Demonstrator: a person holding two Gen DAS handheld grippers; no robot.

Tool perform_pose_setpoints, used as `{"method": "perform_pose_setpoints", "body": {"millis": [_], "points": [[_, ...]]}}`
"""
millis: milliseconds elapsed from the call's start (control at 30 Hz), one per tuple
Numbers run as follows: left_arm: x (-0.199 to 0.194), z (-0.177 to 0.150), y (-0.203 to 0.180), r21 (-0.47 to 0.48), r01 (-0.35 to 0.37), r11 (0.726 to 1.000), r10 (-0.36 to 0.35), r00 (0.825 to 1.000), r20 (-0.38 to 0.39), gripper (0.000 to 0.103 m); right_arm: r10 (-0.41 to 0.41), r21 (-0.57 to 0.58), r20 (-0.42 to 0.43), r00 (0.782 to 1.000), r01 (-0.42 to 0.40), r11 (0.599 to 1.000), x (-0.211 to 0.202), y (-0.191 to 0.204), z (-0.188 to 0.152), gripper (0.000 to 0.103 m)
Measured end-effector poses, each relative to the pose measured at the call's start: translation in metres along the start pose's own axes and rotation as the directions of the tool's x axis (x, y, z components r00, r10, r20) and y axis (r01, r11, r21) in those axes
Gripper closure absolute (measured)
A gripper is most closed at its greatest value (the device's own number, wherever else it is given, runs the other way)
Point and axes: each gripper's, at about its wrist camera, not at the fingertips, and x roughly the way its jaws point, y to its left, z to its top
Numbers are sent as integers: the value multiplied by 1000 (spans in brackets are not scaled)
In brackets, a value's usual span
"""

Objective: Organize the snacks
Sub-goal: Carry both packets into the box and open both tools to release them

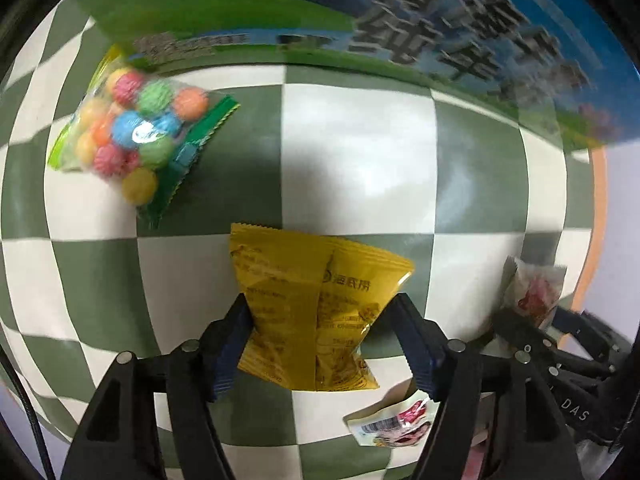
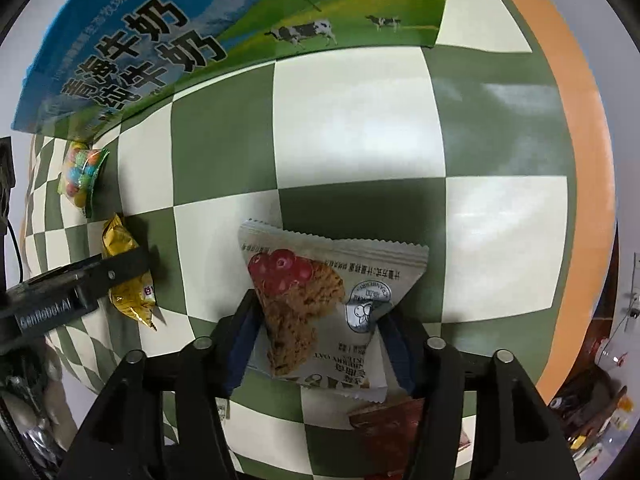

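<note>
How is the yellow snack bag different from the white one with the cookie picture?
The yellow packet is plain gold with small print; the white packet shows red cherries and an oat cookie. The left gripper holds the yellow packet; the right gripper holds the white packet. Both are small, crimped-edged and pinched between blue fingers above the checkered cloth.

Left tool clamped on yellow snack packet, candy-ball bag beyond it, on checkered tabletop

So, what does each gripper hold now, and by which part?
The left gripper pinches the yellow snack packet across its middle. The right gripper pinches the grey oat-cookie packet across its lower half.
</note>
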Motion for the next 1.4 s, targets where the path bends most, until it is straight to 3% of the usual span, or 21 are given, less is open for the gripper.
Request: {"method": "perform_pose_setpoints", "body": {"millis": [67,100,133,233,400,567,733,833,1100,1267,1400], "points": [[2,-2,-7,15,-9,1000,9,1000,19,39,-34,-16,10,999,34,999,2,5,-4,39],[2,-6,-11,22,-27,999,26,999,33,53,-45,-19,19,999,45,999,4,10,-5,39],[1,-9,-14,31,-36,999,35,998,45,55,-58,-21,33,998,59,998,4,10,-9,39],[-8,-16,-16,29,-30,999,28,997,74,59,-78,-24,60,995,79,997,1,15,-18,54],[-46,-32,-20,29,43,999,-47,990,133,59,9,-11,104,994,-8,1000,-35,10,-25,57],[-115,-24,-31,70,111,991,-125,965,230,59,102,-58,192,976,-92,994,-103,26,-19,57],[-181,13,-21,120,134,984,-166,933,319,59,147,-115,291,945,-118,986,-172,50,18,57],[-202,37,-26,142,105,984,-151,918,367,59,149,-131,338,929,-111,985,-208,51,40,57],[-240,68,-34,143,53,988,-112,890,441,59,126,-121,396,910,-84,989,-239,58,87,57],[-241,91,-33,135,23,991,-82,890,448,59,102,-109,404,909,-62,992,-237,59,114,57],[-222,120,-25,115,13,993,-57,919,389,59,86,-81,380,921,-60,995,-221,54,135,57]]}}
